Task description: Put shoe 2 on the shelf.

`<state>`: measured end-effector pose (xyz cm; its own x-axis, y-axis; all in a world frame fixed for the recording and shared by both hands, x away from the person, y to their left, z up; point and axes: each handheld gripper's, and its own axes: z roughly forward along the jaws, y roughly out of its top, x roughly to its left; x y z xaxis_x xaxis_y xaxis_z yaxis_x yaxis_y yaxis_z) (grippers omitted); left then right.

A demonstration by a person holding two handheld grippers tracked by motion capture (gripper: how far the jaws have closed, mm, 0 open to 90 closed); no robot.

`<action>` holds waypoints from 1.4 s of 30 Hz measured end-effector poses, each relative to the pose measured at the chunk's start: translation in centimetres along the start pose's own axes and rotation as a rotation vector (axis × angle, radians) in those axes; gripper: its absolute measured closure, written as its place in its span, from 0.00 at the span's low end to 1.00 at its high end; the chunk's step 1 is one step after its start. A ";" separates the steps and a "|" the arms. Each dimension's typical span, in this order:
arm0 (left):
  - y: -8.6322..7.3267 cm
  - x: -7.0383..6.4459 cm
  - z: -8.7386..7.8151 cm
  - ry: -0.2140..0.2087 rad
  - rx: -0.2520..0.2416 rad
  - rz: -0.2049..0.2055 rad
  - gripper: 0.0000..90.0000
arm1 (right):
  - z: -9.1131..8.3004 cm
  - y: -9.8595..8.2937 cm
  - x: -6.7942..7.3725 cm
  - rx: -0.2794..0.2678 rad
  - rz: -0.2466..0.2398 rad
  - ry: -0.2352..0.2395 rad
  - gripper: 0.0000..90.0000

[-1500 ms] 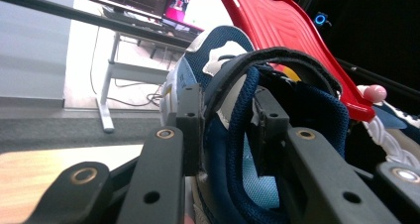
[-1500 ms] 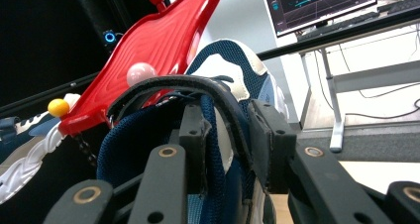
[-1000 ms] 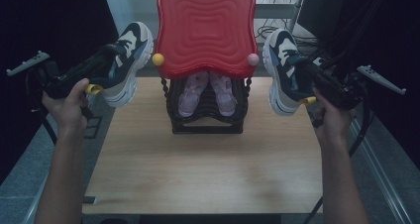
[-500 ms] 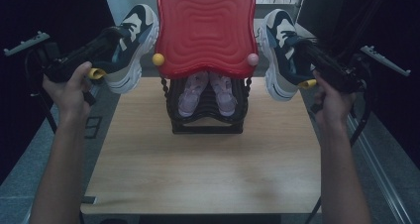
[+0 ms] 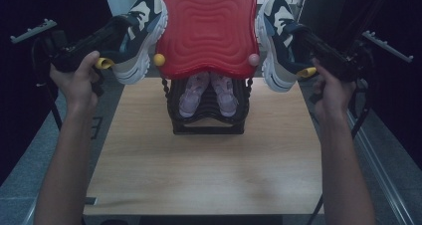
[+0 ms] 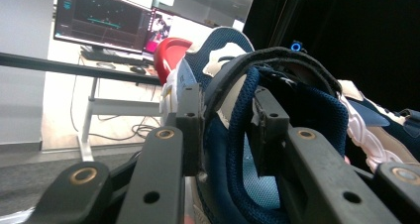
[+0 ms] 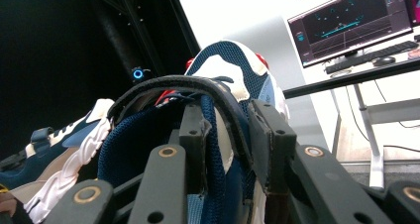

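Wood grain of the surface (image 5: 209, 170) lies bare across its whole near half, between the person's two forearms. Above its left edge the left hand (image 5: 77, 80) holds the left gripper (image 5: 130, 30), whose jaws are clamped on the padded collar of the left sneaker (image 5: 142, 36); the left gripper view shows the blue mesh and the collar pinched between the two pads. Above the right edge the right hand (image 5: 331, 88) holds the right gripper (image 5: 294, 33), its jaws closed the same way on the collar of the right sneaker (image 5: 276, 41). Both sneakers hang in the air, clear of the surface, toes pointing away from the person. Compared with half a second ago, both have risen and moved farther back, and now flank the red tray (image 5: 205, 28) near its upper corners, just beside its wavy edges. Under the tray, the black rack (image 5: 206, 113) stands at the middle of the surface with a pair of small pink shoes (image 5: 208, 93) inside. Open floor lies beyond both side edges; monitors (image 6: 101, 21) stand on a desk far behind.
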<state>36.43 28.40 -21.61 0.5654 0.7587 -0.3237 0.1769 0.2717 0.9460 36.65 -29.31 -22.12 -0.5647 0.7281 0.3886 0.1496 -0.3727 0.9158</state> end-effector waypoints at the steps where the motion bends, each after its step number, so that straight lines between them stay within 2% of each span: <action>1: 0.0 -0.1 0.2 0.000 0.002 0.001 0.78 | 0.2 0.2 0.3 0.004 -0.010 -0.003 0.77; 4: 0.2 -0.4 0.7 -0.001 0.003 0.004 0.78 | 1.0 0.8 1.1 0.011 -0.029 -0.003 0.77; 9: 0.7 -0.8 1.4 -0.007 0.002 0.001 0.78 | 2.4 1.3 2.7 0.032 -0.020 0.039 0.77; 13: 1.1 -1.1 2.1 -0.013 -0.002 -0.010 0.78 | 3.7 1.6 4.0 0.045 -0.045 0.046 0.77; 19: 1.7 -2.1 3.9 -0.021 -0.002 -0.012 0.78 | 5.9 1.7 5.3 0.078 -0.052 0.067 0.77; 21: 1.9 -2.5 4.5 -0.019 -0.009 0.002 0.78 | 6.6 1.7 5.7 0.084 -0.061 0.065 0.77; 26: 1.8 -3.7 6.3 -0.031 -0.014 0.002 0.78 | 8.1 1.7 6.3 0.098 -0.067 0.064 0.77; 30: 1.8 -4.4 7.1 -0.043 -0.018 -0.001 0.78 | 8.8 1.6 6.7 0.106 -0.065 0.061 0.77; 42: 0.9 -4.8 9.2 -0.030 -0.006 -0.017 0.78 | 10.2 1.1 6.5 0.109 -0.059 0.034 0.77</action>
<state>41.24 19.56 -19.00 0.5865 0.7359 -0.3384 0.1816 0.2878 0.9403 41.38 -19.14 -17.54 -0.6021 0.7265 0.3313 0.2013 -0.2634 0.9435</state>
